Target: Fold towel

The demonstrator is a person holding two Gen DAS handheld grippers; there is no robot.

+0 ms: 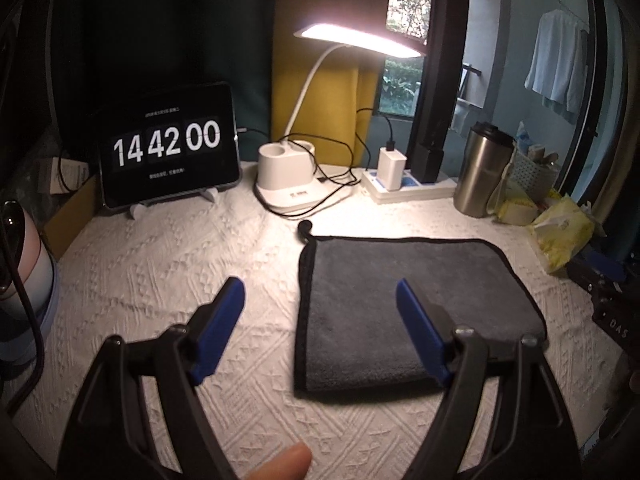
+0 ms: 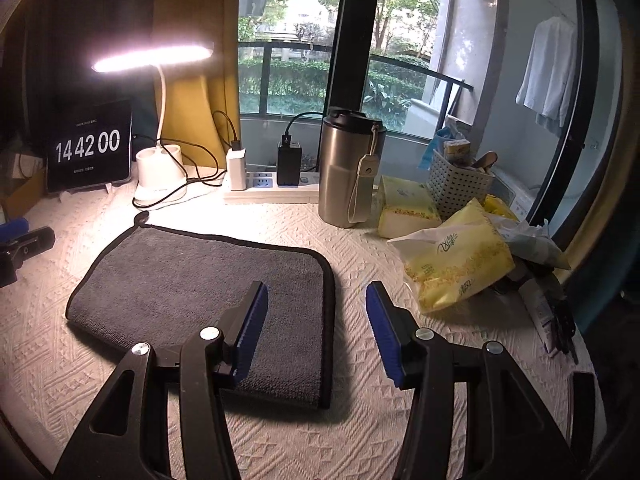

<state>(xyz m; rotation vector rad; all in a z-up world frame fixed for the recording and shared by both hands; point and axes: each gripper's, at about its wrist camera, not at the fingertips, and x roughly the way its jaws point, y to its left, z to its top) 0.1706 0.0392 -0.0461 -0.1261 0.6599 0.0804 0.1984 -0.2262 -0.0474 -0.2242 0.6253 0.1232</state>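
Both hand-held grippers (image 1: 320, 296) (image 2: 316, 300) gape, holding nothing, above the seemingly folded towel (image 1: 408, 304) on white tablecloth (image 1: 160, 272).

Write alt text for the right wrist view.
A folded grey towel lies flat on a white textured cloth, under the open right gripper. Behind stand a lit lamp, a clock tablet and a steel tumbler.

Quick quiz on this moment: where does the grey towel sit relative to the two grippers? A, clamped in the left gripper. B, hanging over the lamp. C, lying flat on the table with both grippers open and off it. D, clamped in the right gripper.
C: the towel lies flat on the white tablecloth, with the left gripper and right gripper both open and holding nothing.
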